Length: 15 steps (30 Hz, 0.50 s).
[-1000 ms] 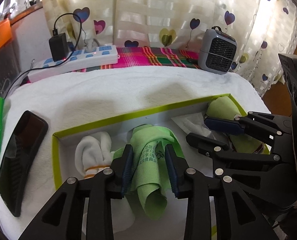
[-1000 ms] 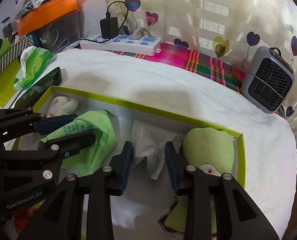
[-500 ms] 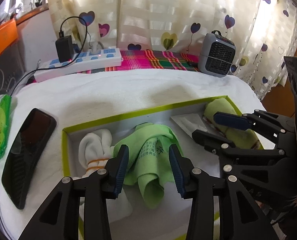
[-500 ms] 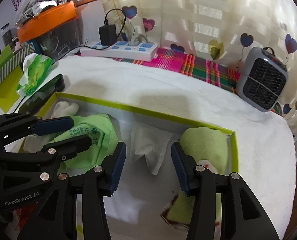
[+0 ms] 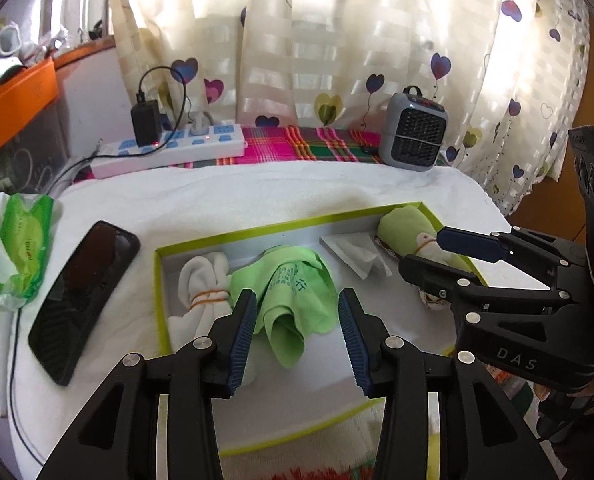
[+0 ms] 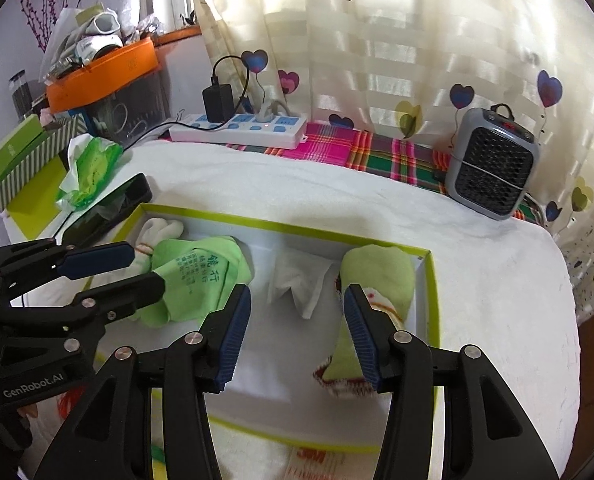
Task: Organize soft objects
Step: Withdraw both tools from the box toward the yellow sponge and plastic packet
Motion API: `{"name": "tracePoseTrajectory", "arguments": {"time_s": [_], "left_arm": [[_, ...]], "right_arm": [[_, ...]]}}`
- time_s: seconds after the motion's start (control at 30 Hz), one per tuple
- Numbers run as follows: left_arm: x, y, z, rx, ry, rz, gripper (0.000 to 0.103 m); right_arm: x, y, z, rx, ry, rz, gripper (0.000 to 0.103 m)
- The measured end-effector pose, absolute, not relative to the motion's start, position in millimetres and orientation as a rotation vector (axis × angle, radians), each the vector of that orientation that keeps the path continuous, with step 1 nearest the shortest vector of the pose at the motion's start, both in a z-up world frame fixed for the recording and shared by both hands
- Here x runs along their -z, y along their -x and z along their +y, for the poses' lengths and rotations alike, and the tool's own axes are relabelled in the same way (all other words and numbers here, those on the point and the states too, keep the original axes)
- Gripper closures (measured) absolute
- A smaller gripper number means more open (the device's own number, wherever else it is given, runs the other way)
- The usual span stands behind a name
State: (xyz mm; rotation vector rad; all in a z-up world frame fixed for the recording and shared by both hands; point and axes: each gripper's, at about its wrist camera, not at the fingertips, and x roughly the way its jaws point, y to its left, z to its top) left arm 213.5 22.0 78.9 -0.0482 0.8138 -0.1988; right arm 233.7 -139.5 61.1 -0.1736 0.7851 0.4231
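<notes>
- Holding four soft items in one green-rimmed box (image 5: pixel 159 280) on the towel-covered worktop (image 5: pixel 257 196): white sock bundle (image 5: pixel 203 280), green cloth (image 5: pixel 293 288), white tissue (image 5: pixel 357 252), green sock (image 5: pixel 407 228).
- Left gripper (image 5: pixel 297 320): jaws spread, empty, above green cloth.
- Right gripper (image 6: pixel 297 320): jaws spread, empty, above tissue.
- Left view only: whole phone (image 5: pixel 83 296).
- Right view only: striped box (image 6: pixel 29 164).
</notes>
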Motion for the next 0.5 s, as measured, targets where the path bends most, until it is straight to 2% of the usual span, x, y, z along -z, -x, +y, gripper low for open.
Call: {"name": "tracePoseTrajectory", "arguments": {"time_s": [0.5], "left_arm": [[-93.4,-163.3,17.7,0.202,0.03,0.766,0.061]], "right_arm": [[-74.8,-186.1,-160.2,-0.427,0.111,0.723,0.053]]}}
